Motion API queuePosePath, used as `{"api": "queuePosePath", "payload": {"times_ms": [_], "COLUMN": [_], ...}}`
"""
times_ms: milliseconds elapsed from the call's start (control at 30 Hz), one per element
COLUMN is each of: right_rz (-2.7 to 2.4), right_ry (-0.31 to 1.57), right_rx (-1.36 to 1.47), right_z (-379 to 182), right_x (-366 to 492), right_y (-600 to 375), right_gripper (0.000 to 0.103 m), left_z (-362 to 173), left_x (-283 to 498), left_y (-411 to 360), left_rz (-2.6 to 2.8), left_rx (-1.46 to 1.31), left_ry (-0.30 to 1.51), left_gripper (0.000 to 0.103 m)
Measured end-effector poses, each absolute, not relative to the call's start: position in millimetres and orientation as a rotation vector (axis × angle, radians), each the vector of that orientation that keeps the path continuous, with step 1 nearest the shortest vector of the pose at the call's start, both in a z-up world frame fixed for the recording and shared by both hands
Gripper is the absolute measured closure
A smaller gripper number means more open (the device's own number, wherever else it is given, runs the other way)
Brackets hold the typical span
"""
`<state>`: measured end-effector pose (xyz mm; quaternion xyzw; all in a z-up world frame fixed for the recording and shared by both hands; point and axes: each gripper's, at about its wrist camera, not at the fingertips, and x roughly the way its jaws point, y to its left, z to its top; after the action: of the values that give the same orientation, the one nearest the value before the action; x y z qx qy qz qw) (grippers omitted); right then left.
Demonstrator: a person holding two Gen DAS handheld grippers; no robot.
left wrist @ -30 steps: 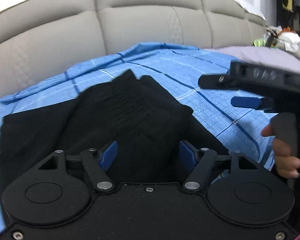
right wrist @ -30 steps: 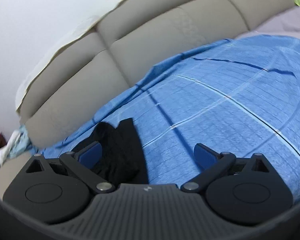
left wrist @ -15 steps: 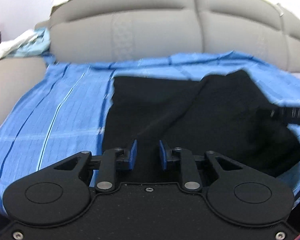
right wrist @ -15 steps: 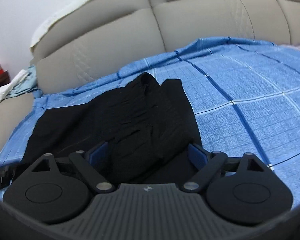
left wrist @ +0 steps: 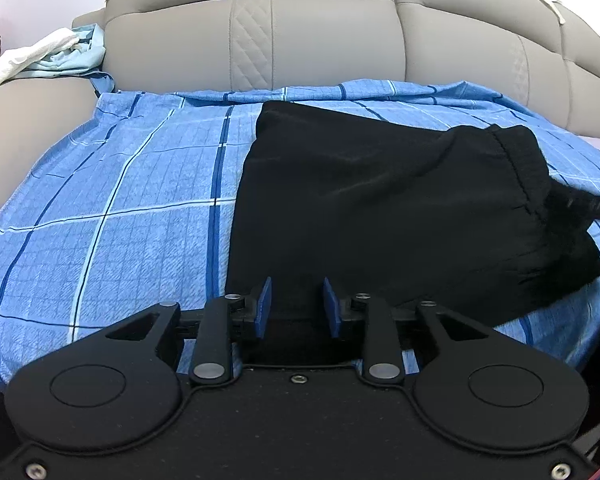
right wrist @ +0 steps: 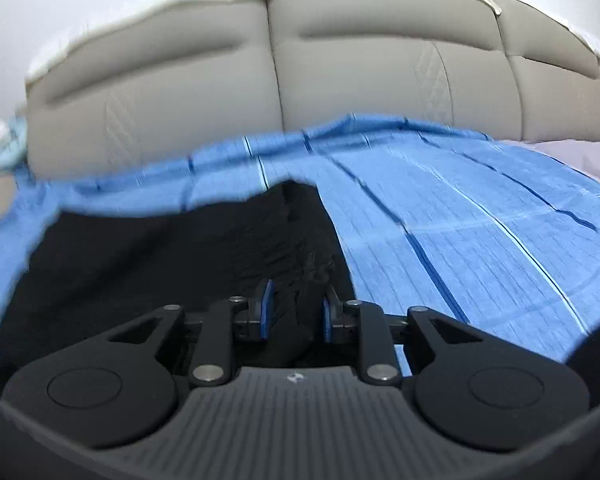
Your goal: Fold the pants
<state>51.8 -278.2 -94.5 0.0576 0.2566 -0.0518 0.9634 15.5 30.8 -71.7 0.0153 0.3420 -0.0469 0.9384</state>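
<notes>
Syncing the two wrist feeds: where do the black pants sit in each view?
Left wrist: black pants fill centre and right, running down between the jaws.
Right wrist: black pants fill lower left and centre, bunched between the jaws.
Shared landmark: blue checked sheet against the beige headboard.

Right hand-held gripper (right wrist: 296, 306) just narrowed over black pants (right wrist: 160, 256), blue checked sheet (right wrist: 480, 208), beige headboard (right wrist: 260, 80)

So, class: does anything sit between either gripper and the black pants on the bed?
Nothing visible does. The pants lie directly between the fingers of the left gripper and the right gripper, on the blue checked sheet.
</notes>
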Motion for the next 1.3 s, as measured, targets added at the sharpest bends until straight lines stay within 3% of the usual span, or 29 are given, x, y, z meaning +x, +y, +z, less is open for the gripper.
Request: {"api": "queuePosePath", "payload": {"times_ms": [67,133,233,333,433,567,833,933,1067,1167,1300], "right_rz": [-0.134,-0.162,-0.254,-0.321,-0.279,-0.074,0.132,0.089,-0.027,-0.089,-0.084], "right_ry": [0.544,0.544,0.535,0.486,0.400,0.344,0.504,0.500,0.452,0.456,0.481], "right_rx": [0.119,0.104,0.049,-0.012,-0.012,-0.022,-0.187,-0.213,-0.314,-0.309,-0.217], "right_z": [-99,-94,-90,-83,-69,-56,-75,-79,-87,-88,-84], "right_x": [55,58,59,56,59,77,133,136,141,144,149], "right_y": [-280,-280,-280,-278,-276,-264,-243,-243,-235,-243,-257], "right_gripper": [0.064,0.048,0.032,0.021,0.013,0.014,0.052,0.059,0.059,0.044,0.038], "left_z": [-69,-65,-51,-34,-17,-18,-72,-80,-84,-86,-87], "left_x": [13,12,21,46,79,128,200,204,215,219,221], "left_y": [32,38,53,70,71,45,12,8,11,12,15], "left_rz": [-0.099,-0.107,-0.116,-0.117,-0.148,-0.233,-0.171,-0.122,-0.109,-0.110,-0.115], "left_rx": [0.034,0.027,-0.018,-0.046,-0.029,0.025,0.103,0.164,0.148,0.137,0.127], "left_ry": [0.712,0.725,0.710,0.658,0.599,0.549,0.561,0.522,0.538,0.547,0.550], "left_gripper": [0.073,0.073,0.073,0.075,0.085,0.083,0.084,0.084,0.084,0.084,0.084]}}
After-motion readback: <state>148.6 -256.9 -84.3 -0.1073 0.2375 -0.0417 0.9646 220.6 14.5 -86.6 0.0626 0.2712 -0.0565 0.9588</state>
